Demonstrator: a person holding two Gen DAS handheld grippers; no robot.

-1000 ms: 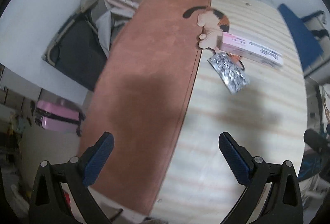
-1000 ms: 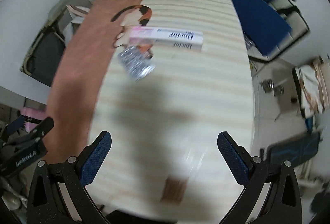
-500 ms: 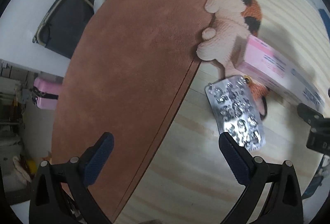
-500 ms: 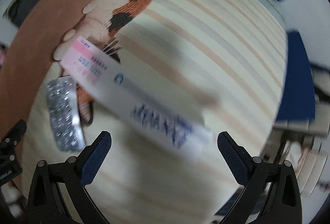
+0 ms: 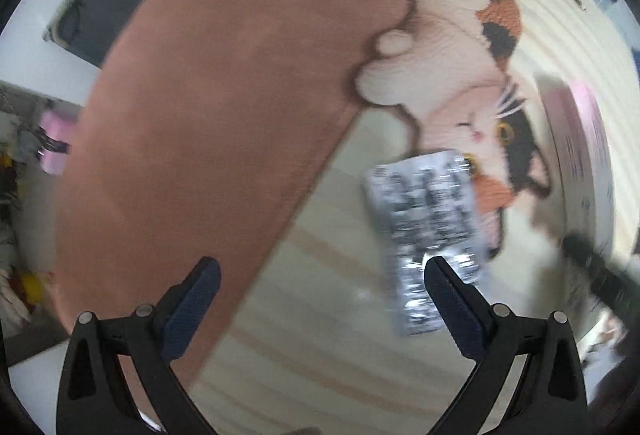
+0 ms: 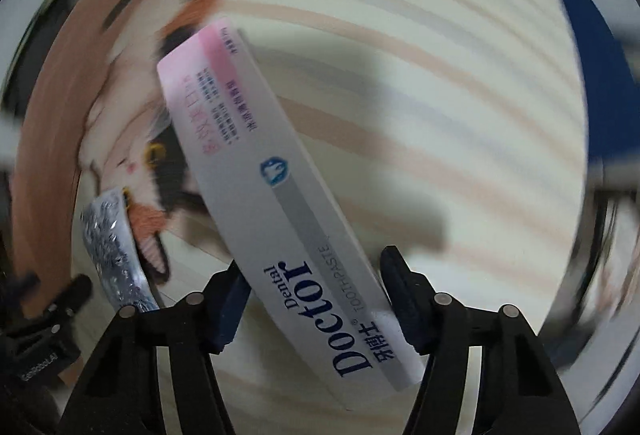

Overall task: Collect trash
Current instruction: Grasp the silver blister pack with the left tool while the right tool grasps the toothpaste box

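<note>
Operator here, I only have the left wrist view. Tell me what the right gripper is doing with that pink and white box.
Observer: The right gripper straddles the toothpaste box; its jaws are closing, the box between them.
Operator: Read me the box.
Observer: It says Dental Doctor Toothpaste, printed toward the gripper's end.
Operator: Report what lies beyond the box.
Observer: Bare striped mat, a shadow across it.
</note>
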